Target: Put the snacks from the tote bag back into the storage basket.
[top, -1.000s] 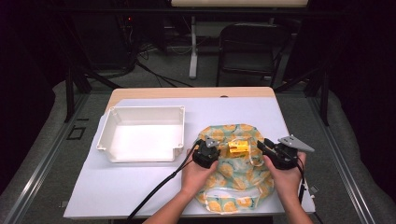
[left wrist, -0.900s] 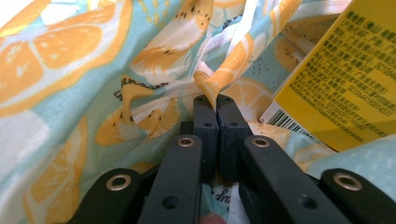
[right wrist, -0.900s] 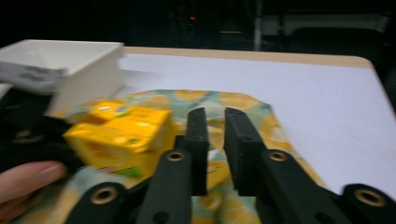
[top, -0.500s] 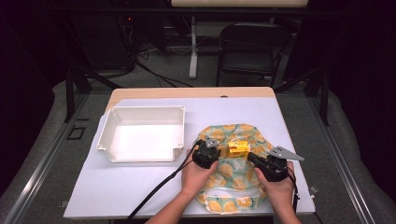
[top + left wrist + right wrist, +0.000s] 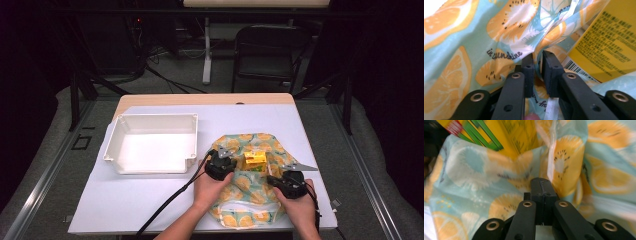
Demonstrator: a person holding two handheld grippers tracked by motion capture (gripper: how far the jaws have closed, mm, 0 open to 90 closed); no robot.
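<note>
Right now you have both grippers at the mouth of the printed bag (image 5: 250, 200), which lies on the white worktop (image 5: 150, 200) just to the right of the white tray (image 5: 150, 145). A yellow box (image 5: 255, 159) sits inside the bag's opening, between your two hands, its upper half poking out of the fabric.

Your left gripper (image 5: 220, 161) is at the bag's left edge. Seen from the left gripper view, its fingers (image 5: 550, 72) stand a narrow gap apart with a fold of the bag's fabric running between them; the jaws have just been opening a little, so to my eye the grip there is loosening rather than firm.

Your right gripper (image 5: 272, 179) is at the bag's right edge, lower than the box. In the right gripper view its fingers (image 5: 541, 190) are pressed fully together, the bag's fabric bunched right at their tips; whether any cloth is really pinched between them I cannot tell.

Judging by this, the step in hand is holding the bag's mouth open around the box. The next move calls for a sure pinch on both rims, so check the left hold before pulling, then spread the hands evenly so the box neither tips nor slides out.
</note>
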